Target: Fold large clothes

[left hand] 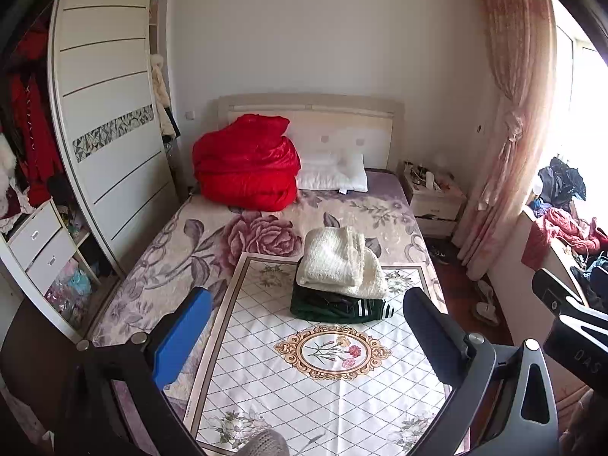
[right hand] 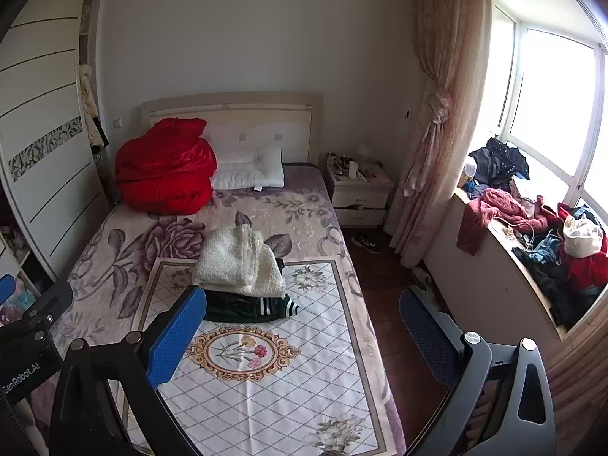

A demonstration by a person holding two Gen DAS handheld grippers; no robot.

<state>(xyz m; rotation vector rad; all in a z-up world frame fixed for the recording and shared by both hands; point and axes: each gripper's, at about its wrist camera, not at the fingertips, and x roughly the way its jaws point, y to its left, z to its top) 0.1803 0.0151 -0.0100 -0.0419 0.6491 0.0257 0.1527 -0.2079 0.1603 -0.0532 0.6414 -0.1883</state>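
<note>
Two folded garments (left hand: 340, 277) are stacked on the bed (left hand: 152, 266); both the left hand-held gripper (left hand: 307, 338) and right hand-held gripper (right hand: 300, 334) are held released, empty; next, a garment from the windowsill pile (right hand: 539, 235) is judged required

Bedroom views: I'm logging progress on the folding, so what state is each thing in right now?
Left gripper: open, empty.
Right gripper: open, empty.
Cream knit: folded, on top of the stack.
Dark green garment: folded, under the cream knit.
Red quilt: bundled by the headboard.
Clothes on the window ledge: unfolded heap.
Curtain: tied back.
</note>
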